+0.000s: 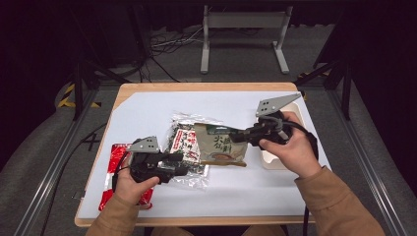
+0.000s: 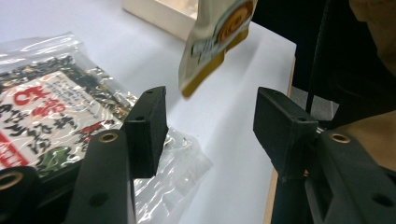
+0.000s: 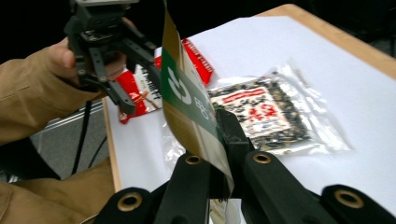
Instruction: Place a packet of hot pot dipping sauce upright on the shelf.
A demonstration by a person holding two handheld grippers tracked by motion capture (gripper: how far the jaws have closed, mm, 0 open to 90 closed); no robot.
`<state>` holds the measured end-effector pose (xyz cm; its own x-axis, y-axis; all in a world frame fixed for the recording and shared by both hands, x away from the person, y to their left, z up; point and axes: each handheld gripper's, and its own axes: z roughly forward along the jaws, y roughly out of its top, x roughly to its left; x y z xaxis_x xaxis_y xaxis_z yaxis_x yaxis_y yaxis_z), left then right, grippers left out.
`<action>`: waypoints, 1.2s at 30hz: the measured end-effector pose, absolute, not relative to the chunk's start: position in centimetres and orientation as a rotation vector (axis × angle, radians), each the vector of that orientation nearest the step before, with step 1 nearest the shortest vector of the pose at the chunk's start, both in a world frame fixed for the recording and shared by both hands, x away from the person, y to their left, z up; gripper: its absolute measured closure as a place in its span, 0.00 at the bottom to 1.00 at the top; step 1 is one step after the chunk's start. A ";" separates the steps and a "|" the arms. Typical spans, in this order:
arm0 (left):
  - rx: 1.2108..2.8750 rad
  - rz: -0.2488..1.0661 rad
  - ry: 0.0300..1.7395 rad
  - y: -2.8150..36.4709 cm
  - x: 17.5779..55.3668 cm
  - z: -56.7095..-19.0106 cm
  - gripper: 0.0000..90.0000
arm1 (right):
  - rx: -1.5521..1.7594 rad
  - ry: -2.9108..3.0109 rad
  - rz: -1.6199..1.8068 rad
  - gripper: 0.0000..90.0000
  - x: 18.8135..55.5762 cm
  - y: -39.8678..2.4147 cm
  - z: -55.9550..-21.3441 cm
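At the centre of the high view, the right tongs [image 1: 242, 135] are clamped tight on the right end of a beige sauce pouch [image 1: 220, 145], which hangs lifted above the white-covered tabletop [image 1: 147, 110]. In the right gripper view the pouch [image 3: 187, 100] rises edge-on out of the pinched jaws, showing a green band with white characters too partial to read. The left tongs [image 1: 183, 158], at lower left of the high view, stand about half open with nothing between them; in the left gripper view the two black pads are apart and the pouch's lower corner [image 2: 210, 51] hangs beyond them, free of both.

A clear packet of dark dried seaweed [image 1: 186, 147] lies flat just left of centre, its red-and-white label carrying East Asian characters that cannot be made out. Its crinkled foil edge reaches under the left tongs. A red packet [image 1: 114, 172] lies at the lower left edge of the tabletop, partly under the person's left hand [image 1: 129, 184]. A cream tray [image 1: 268, 157] sits at the right, behind the right hand [image 1: 290, 150].

Bare white surface stretches across the upper left and the lower centre of the tabletop. Dark brush-style characters show on the pouch's face, too small to read.
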<state>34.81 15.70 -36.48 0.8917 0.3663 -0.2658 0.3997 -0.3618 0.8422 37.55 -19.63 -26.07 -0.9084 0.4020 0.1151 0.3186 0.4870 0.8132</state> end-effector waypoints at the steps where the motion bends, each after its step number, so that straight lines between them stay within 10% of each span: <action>1: 1.982 -0.039 0.558 15.7 34.8 -36.5 0.50 | 0.645 2.618 1.407 1.00 37.8 -20.1 -25.7; 36: 1.948 0.026 0.680 19.2 34.8 -36.3 0.48 | 0.674 2.385 1.424 1.00 41.6 -27.6 -21.2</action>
